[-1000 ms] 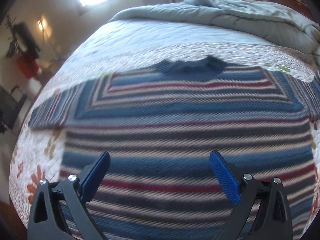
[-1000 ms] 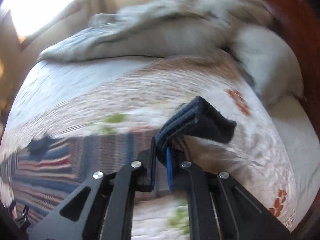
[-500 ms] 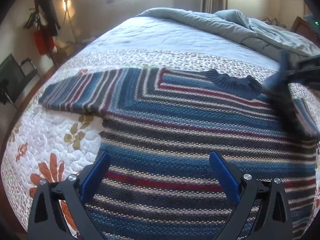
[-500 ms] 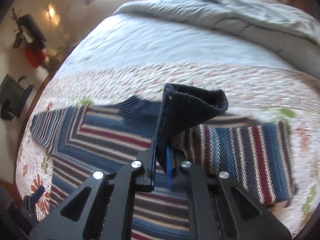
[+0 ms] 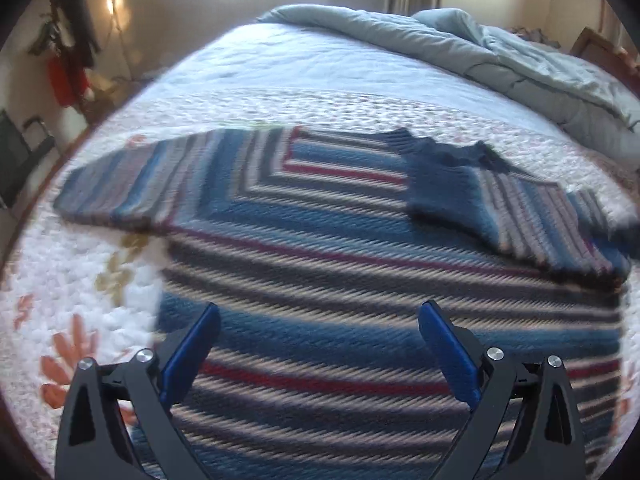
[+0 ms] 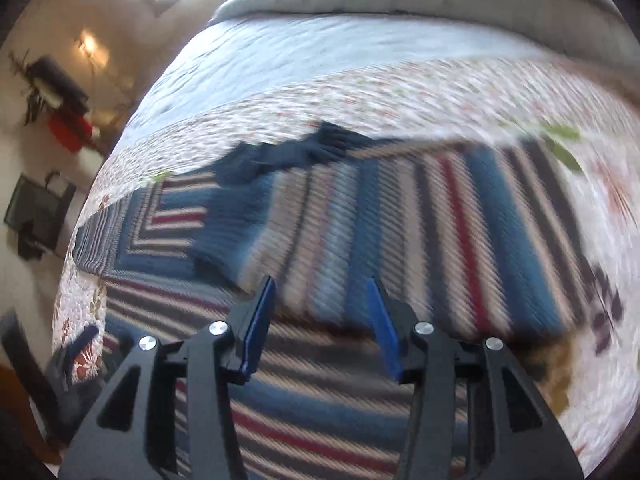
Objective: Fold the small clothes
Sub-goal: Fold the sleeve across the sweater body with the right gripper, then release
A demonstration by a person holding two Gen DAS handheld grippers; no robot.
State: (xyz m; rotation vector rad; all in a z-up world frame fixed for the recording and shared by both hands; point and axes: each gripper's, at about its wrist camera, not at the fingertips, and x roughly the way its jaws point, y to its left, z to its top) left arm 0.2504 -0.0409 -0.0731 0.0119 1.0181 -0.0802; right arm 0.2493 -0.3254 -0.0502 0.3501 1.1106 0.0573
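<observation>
A striped blue, red and cream knit sweater (image 5: 320, 264) lies flat on the quilted bed, neck away from me. Its right sleeve (image 5: 500, 212) is folded inward across the chest, dark cuff near the collar; it also shows in the right wrist view (image 6: 400, 232). Its left sleeve (image 5: 132, 188) lies stretched out to the left. My left gripper (image 5: 318, 320) is open and empty above the sweater's lower body. My right gripper (image 6: 320, 300) is open and empty just above the folded sleeve.
The floral quilt (image 5: 72, 288) covers the bed. A grey duvet (image 5: 500, 52) is bunched at the far end. A wooden bed frame edge (image 5: 600, 44) shows at the far right. Furniture and a red item (image 5: 66, 80) stand by the left wall.
My right gripper carried the right sleeve's cuff leftward over the chest, then opened and let it go. The sleeve now lies folded on the sweater. My left gripper stayed open.
</observation>
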